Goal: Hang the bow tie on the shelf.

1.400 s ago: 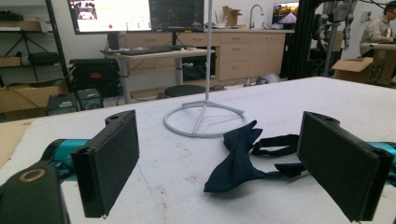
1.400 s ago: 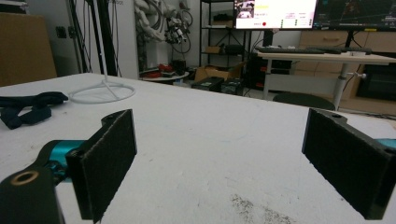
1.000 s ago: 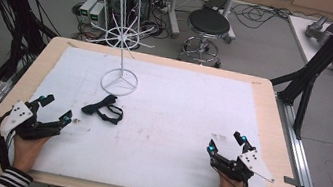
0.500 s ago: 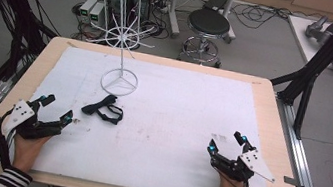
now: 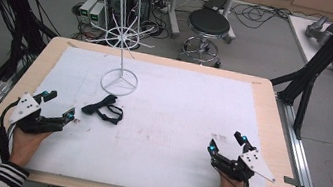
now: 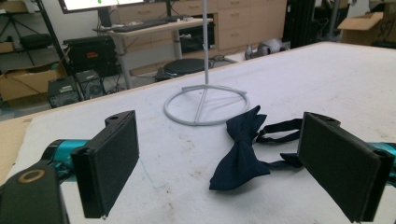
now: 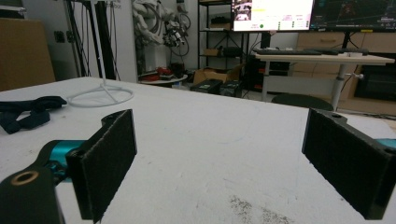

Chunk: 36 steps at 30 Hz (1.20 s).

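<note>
A dark navy bow tie (image 5: 102, 109) with its strap lies on the white table cover, left of centre, just in front of the white wire stand (image 5: 119, 82). My left gripper (image 5: 58, 105) rests open at the table's front left, a short way left of the bow tie. In the left gripper view the bow tie (image 6: 243, 150) lies just ahead of the wide-apart jaws, and the stand's ring base (image 6: 205, 103) sits behind it. My right gripper (image 5: 227, 140) rests open at the front right, nothing between its jaws. The right gripper view shows the bow tie (image 7: 29, 113) far off at left.
The white cover (image 5: 177, 105) spans most of the wooden table (image 5: 271, 120). The stand's tall pole carries spoked wire wheels (image 5: 123, 38) above the table's back left. A stool (image 5: 208, 24) and cables sit on the floor beyond the far edge.
</note>
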### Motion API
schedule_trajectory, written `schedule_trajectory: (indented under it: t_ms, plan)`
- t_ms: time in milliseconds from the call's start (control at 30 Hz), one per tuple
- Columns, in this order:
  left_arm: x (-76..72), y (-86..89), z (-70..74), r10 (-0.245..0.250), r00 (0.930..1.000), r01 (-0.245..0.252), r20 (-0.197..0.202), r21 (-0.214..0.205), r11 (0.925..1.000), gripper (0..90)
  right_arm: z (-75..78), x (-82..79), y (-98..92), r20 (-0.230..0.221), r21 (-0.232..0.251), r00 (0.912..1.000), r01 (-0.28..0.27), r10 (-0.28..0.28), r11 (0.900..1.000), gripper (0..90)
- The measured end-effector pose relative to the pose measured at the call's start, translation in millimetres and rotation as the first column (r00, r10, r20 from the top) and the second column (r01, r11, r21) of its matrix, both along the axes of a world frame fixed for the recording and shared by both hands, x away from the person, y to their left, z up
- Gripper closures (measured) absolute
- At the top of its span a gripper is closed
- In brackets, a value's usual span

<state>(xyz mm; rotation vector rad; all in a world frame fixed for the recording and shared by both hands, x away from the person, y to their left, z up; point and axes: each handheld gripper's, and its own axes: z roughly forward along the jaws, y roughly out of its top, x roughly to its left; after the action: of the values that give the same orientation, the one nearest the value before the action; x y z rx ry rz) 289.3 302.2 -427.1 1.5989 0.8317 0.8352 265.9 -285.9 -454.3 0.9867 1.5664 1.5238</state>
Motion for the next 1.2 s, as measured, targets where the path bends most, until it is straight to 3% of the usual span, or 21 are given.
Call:
schedule_trajectory:
  t_ms: [367,700,1200]
  plan:
    - [12.6,-10.2,21.3,-0.030,0.9978,0.033,-0.059,0.065,0.9973,13.2,0.0,-0.3,-0.1,-0.005,0.004,1.0000,-0.001,0.001,1.0000,9.2]
    - [32.1,-24.5,32.9,-0.054,0.9853,0.078,-0.162,0.146,0.9861,13.4,-0.1,-0.2,-0.4,-0.005,0.011,1.0000,-0.002,0.002,0.9999,9.2]
    - [53.9,-43.3,35.7,-0.055,0.9436,0.140,-0.326,0.241,0.9604,15.1,-0.1,0.0,-1.4,-0.003,0.018,1.0000,-0.001,0.001,0.9998,9.2]
